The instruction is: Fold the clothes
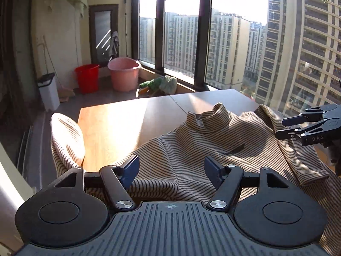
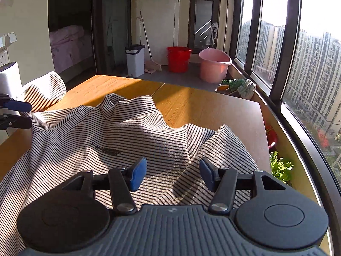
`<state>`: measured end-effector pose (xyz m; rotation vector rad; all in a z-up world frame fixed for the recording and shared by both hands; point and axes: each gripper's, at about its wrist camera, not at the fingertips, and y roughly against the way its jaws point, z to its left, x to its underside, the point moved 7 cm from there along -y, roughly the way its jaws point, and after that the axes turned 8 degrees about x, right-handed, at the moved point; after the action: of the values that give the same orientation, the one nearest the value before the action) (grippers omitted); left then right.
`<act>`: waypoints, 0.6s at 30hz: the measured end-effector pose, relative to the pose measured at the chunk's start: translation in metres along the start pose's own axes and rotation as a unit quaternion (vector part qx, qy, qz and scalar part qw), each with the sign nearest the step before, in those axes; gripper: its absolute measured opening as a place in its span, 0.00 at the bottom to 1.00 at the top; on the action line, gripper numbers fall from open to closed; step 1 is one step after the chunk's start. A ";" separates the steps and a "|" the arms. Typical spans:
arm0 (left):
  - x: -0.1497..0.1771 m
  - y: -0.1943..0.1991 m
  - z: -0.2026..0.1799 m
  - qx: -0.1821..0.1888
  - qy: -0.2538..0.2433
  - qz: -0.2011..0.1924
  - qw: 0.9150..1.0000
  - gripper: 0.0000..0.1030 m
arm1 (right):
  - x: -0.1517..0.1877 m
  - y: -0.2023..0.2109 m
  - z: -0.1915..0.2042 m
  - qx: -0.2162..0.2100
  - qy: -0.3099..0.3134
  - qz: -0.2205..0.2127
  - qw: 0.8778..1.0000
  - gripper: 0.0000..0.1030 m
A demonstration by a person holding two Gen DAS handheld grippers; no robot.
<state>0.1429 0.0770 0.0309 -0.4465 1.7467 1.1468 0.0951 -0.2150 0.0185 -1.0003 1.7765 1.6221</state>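
Wooden table [image 2: 204, 106], extending ahead of both grippers toward the window. Striped turtleneck top [image 1: 191, 145], spread front-up over the near part of the table directly beneath and ahead of both grippers; collar at the far end, printed label near mid-chest. Judged state: laid out but not yet folded. One sleeve [image 2: 223, 149] lies doubled inward just ahead of the right gripper; the other sleeve [image 1: 66, 140] trails off the table edge over a chair, left of the left gripper. Body wrinkled, hem toward the viewer, no crosswise fold visible. Remaining, by judgement: bring in the far sleeve, smooth, fold the body. Left gripper [image 1: 171, 171]: released, jaws wide, cloth below but nothing pinched. Right gripper [image 2: 173, 173]: released, jaws apart, pads clear of the fabric.
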 end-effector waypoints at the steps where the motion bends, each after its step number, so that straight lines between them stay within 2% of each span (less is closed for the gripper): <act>1: -0.008 0.005 0.015 -0.033 0.025 -0.017 0.999 0.88 | 0.004 0.005 0.005 -0.001 0.010 -0.002 1.000 0.59; 2: -0.016 0.009 0.033 -0.063 0.057 -0.029 0.996 0.92 | 0.006 0.007 0.008 -0.003 0.014 -0.002 1.000 0.59; 4: -0.025 0.004 0.069 -0.099 0.130 -0.025 0.986 0.92 | 0.009 0.009 0.016 -0.009 0.016 -0.001 1.000 0.59; 7: -0.020 -0.018 0.108 -0.120 0.208 0.013 0.971 0.91 | 0.013 0.004 0.025 -0.022 -0.005 0.006 1.000 0.59; 8: -0.017 -0.026 0.116 -0.126 0.222 0.025 0.967 0.87 | 0.014 0.001 0.028 -0.029 -0.015 0.011 0.999 0.59; 9: -0.012 -0.032 0.122 -0.132 0.225 0.035 0.965 0.80 | 0.015 -0.002 0.031 -0.036 -0.025 0.016 0.999 0.60; 10: -0.008 -0.038 0.127 -0.137 0.229 0.045 0.963 0.57 | 0.016 -0.004 0.034 -0.035 -0.030 0.016 0.999 0.62; 11: -0.005 -0.042 0.131 -0.140 0.228 0.051 0.962 0.33 | 0.017 -0.006 0.037 -0.032 -0.032 0.015 0.999 0.68; 12: -0.005 -0.043 0.133 -0.140 0.224 0.049 0.963 0.21 | 0.018 -0.007 0.039 -0.028 -0.034 0.015 0.999 0.70; 14: -0.011 -0.046 0.134 -0.143 0.208 0.037 0.967 0.11 | 0.017 -0.011 0.043 -0.020 -0.042 0.013 0.999 0.70; 18: -0.045 -0.042 0.128 -0.152 0.164 -0.011 0.975 0.07 | 0.001 -0.036 0.042 -0.007 -0.075 0.014 0.997 0.70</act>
<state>0.2604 0.1563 0.0370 -0.8808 1.8402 1.3932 0.1193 -0.1738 -0.0093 -0.8395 1.6873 1.6819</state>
